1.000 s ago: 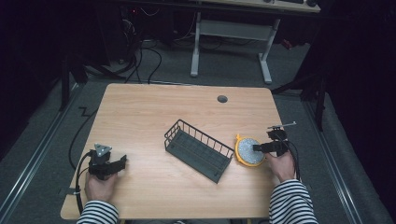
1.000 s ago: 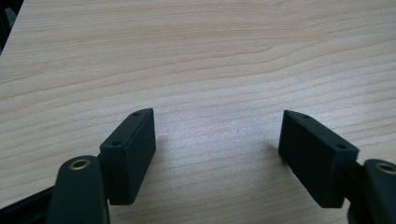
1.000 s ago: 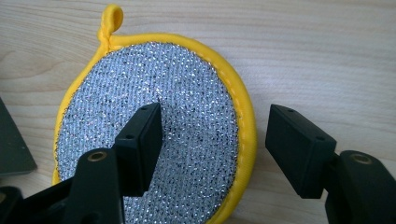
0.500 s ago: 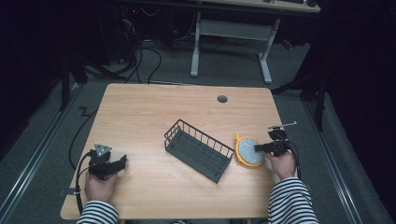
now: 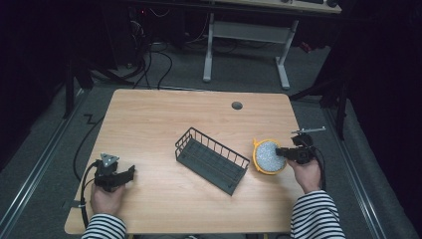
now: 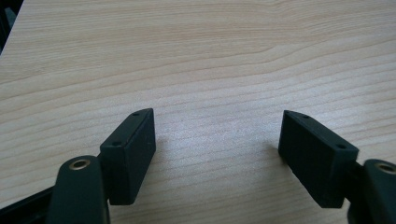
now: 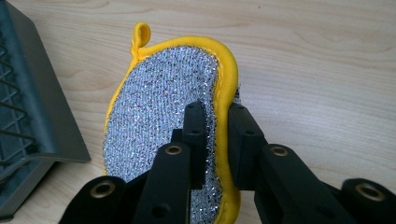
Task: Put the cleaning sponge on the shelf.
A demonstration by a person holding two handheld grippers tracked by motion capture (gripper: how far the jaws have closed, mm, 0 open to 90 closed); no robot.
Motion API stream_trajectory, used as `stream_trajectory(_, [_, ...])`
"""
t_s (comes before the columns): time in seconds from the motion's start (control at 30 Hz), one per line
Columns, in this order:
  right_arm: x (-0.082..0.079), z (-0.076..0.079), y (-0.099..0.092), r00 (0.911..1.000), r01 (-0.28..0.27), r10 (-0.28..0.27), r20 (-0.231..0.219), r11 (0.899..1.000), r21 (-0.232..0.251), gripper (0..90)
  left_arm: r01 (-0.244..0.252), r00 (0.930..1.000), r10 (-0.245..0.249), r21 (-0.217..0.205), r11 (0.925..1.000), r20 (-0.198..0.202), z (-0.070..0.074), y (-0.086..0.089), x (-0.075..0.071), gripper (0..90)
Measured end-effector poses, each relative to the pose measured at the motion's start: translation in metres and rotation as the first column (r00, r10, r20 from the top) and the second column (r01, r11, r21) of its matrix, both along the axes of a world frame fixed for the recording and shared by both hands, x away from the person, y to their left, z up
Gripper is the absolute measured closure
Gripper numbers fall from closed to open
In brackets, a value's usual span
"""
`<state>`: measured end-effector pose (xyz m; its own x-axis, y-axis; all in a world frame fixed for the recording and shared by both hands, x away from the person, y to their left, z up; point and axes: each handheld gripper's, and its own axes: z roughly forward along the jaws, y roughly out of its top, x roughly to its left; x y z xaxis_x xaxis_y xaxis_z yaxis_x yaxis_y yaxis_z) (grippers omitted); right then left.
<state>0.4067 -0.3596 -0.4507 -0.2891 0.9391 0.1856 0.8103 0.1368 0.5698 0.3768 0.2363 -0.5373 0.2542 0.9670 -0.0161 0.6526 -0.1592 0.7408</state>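
Observation:
A round scrubbing pad (image 5: pixel 267 156) (image 7: pixel 159 102), glittery silver with a yellow rim and loop, is at the table's right, beside a dark wire basket (image 5: pixel 211 159) (image 7: pixel 28 116). My right gripper (image 5: pixel 279 152) (image 7: pixel 218 109) has just been closing its jaws, and they now pinch the pad's yellow rim. The pad is tilted up off the wood on that side. My left gripper (image 5: pixel 130 172) (image 6: pixel 217 135) rests at the front left, open, with bare wood between its jaws.
The basket lies diagonally across the middle of the wooden table (image 5: pixel 164 114). A round cable hole (image 5: pixel 237 105) sits near the far edge. Beyond the table stands a metal desk frame (image 5: pixel 244 35) on a dark floor with cables.
My right jaws have shut on the pad's rim, and the hand has risen a little, tipping the pad up. The left hand has stayed still.

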Motion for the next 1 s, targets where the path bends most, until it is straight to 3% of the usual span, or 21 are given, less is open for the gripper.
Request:
stream_trajectory(0.1, [-0.002, 0.008, 0.002, 0.9998, -0.009, 0.009, 0.017, 1.000, -0.020, 79.3, 0.001, 1.0000, -0.001, -0.001, 1.0000, 0.000, 0.000, 0.000, 0.000, 27.7])
stream_trajectory(0.5, [-0.010, 0.049, 0.006, 0.9926, -0.032, 0.033, 0.117, 0.999, -0.014, 79.4, 0.004, 1.0000, -0.004, 0.000, 1.0000, 0.000, 0.000, 0.000, 0.000, 27.6])
stream_trajectory(1.0, [-0.013, 0.082, 0.033, 0.9766, -0.121, 0.122, 0.177, 0.993, -0.017, 79.4, 0.005, 1.0000, -0.005, 0.000, 1.0000, 0.000, 0.000, 0.000, 0.000, 27.6])
